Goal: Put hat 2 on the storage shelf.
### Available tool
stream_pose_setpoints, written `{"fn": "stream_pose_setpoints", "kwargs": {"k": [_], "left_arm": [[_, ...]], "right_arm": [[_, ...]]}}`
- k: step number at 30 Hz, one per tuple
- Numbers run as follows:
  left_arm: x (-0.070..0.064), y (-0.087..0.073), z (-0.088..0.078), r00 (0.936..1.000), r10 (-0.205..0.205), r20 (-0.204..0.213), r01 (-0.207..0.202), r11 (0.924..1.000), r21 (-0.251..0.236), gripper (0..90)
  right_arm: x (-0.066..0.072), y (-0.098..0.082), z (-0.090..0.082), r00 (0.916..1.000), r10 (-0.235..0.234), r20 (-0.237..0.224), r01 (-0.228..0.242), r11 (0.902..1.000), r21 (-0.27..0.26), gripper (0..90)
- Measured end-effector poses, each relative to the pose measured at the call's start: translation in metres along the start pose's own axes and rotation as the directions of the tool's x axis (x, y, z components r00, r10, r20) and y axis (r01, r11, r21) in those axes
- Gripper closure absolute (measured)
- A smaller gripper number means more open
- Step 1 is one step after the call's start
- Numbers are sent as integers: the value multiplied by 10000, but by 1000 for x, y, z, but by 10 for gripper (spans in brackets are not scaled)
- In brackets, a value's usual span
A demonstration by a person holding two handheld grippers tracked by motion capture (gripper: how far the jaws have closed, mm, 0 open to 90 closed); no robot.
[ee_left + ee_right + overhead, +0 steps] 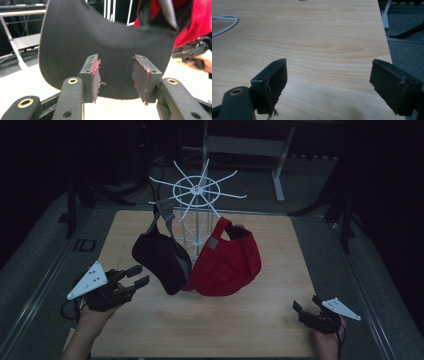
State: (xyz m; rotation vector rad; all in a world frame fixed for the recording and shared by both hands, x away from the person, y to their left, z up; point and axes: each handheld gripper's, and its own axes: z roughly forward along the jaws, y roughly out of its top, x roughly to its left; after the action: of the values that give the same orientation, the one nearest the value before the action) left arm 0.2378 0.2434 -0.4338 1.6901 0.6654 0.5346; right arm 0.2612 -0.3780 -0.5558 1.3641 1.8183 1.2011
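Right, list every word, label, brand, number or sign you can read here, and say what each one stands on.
None: no readable text in any view.
Black cap: plain, no logo visible.
Red cap: a small grey patch by its strap, too small and dim to read.
Left gripper and right gripper: their grey plates carry only holes, no markings.

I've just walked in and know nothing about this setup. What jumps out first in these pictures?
Two caps hang side by side from a white wire rack standing at the far middle of the wooden table: a black cap on the left and a bright red cap on the right. The left gripper points at the black cap, fingers apart with nothing between them. The right gripper waits open at the near right corner.
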Motion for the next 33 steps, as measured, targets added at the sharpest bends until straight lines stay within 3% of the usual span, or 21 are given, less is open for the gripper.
{"fn": "stream_pose_setpoints", "kwargs": {"k": [9, 12, 18, 24, 26, 30, 33], "left_arm": [[2, -46, 6, 9988, -259, -417, 276, 9988, 394, 569], [5, -62, 9, 9970, -660, -413, 688, 9951, 707, 568], [7, -86, 11, 9945, -864, -598, 940, 9857, 1395, 568], [8, -102, 4, 9903, -993, -976, 1148, 9790, 1686, 568], [8, -107, 1, 9886, -1028, -1099, 1208, 9777, 1717, 568], [7, -117, -7, 9845, -1015, -1431, 1272, 9746, 1843, 568], [7, -119, -13, 9819, -1029, -1588, 1304, 9762, 1735, 568]], "right_arm": [[1, 0, 0, 10000, -72, 39, 72, 10000, 17, 144], [1, 0, 0, 10000, -76, 40, 76, 10000, 27, 144], [2, 0, 0, 9999, -122, 57, 122, 9999, 25, 144], [2, 0, 0, 9999, -160, 64, 160, 9999, 39, 148], [3, 0, 0, 9995, -308, 83, 309, 9993, -220, 194], [6, 0, 0, 9986, -514, 129, 518, 9983, -271, 194], [5, 0, 0, 9984, -531, 194, 536, 9982, -283, 188]]}}
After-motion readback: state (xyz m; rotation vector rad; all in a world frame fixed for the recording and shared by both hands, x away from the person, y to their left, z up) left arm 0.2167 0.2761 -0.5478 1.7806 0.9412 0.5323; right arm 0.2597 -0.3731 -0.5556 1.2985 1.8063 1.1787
